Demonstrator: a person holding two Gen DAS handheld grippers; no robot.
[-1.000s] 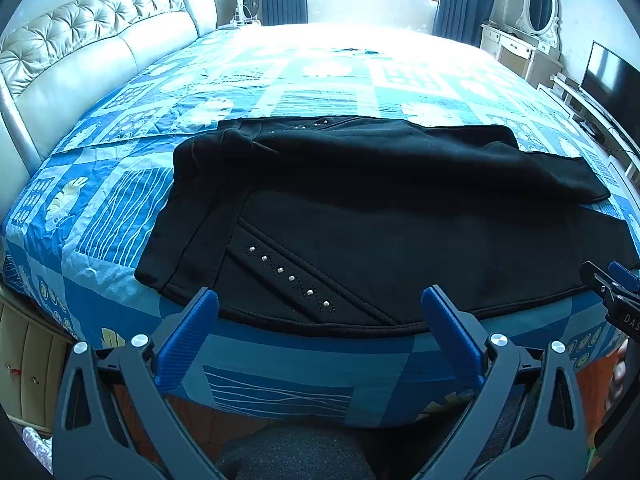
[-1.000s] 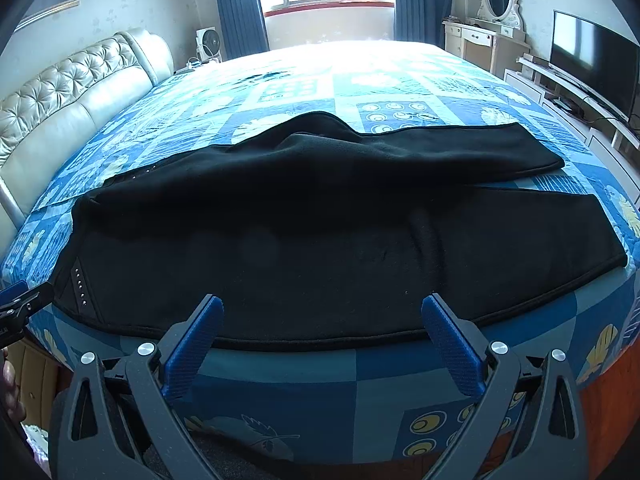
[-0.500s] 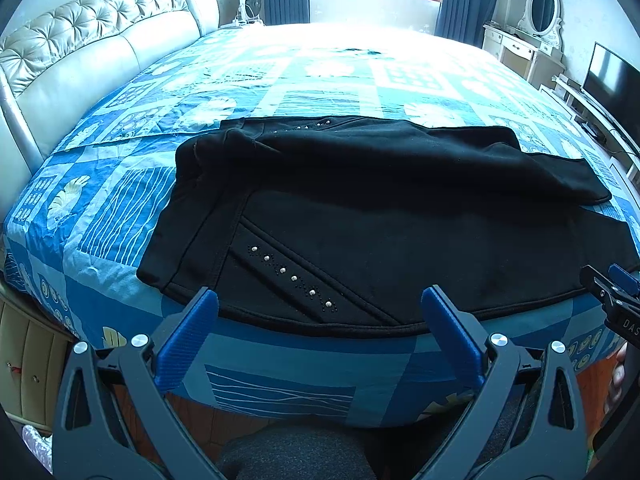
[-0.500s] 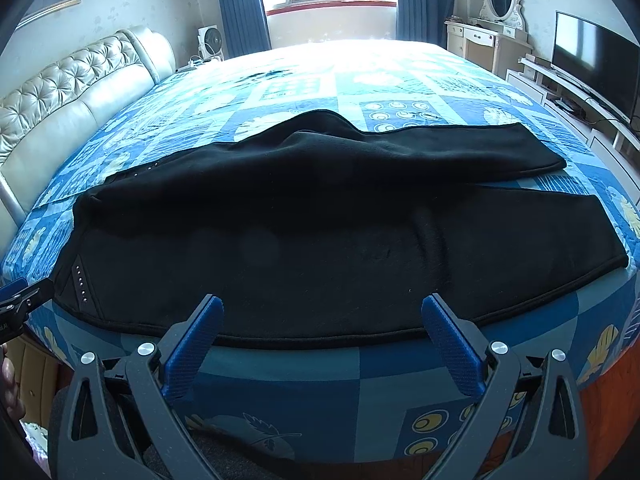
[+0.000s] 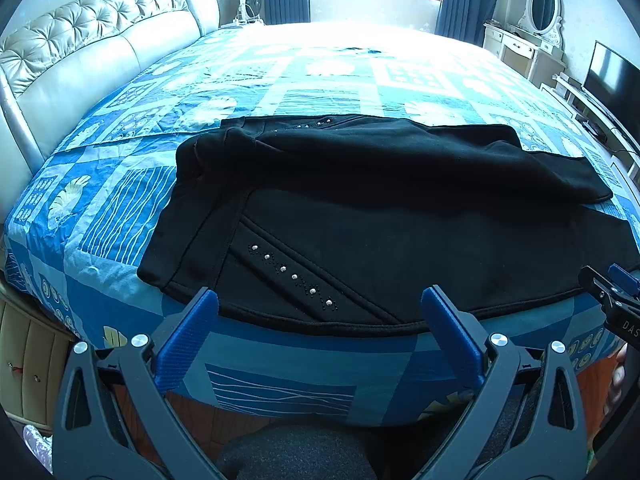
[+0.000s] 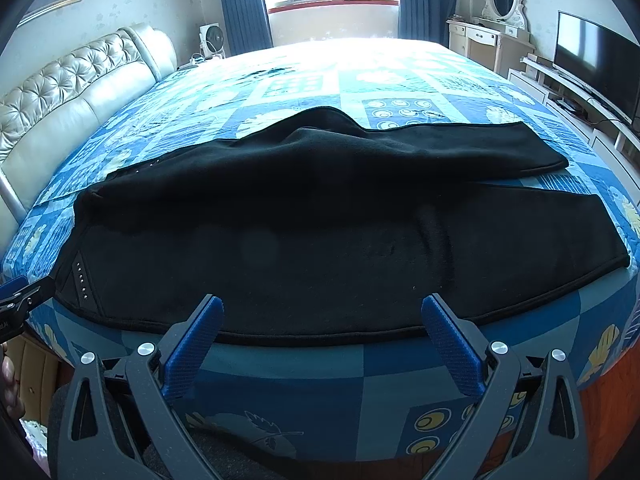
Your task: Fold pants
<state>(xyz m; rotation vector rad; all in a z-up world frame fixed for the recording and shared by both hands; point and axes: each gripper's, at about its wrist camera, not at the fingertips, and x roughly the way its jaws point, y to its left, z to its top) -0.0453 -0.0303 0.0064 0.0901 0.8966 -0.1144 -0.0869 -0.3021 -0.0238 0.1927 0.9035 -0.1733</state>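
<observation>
Black pants (image 5: 380, 216) lie across the near edge of the bed, waist to the left with a row of silver studs (image 5: 294, 277), legs running right. The far leg is partly folded over and bunched. The pants also fill the right wrist view (image 6: 320, 240). My left gripper (image 5: 320, 300) is open and empty, just short of the waist hem. My right gripper (image 6: 322, 308) is open and empty, just short of the near leg's hem. Each gripper shows at the edge of the other's view: the right one (image 5: 612, 288), the left one (image 6: 20, 292).
The bed has a blue patterned quilt (image 5: 120, 200) and a padded cream headboard (image 5: 80, 64) on the left. A dresser with mirror (image 6: 492, 36) and a TV (image 6: 592, 56) stand at the right. A fan (image 5: 251, 2) stands by the window.
Both grippers have edged slightly closer to the pants' near hem. The pants have not moved and both grippers stay open.
</observation>
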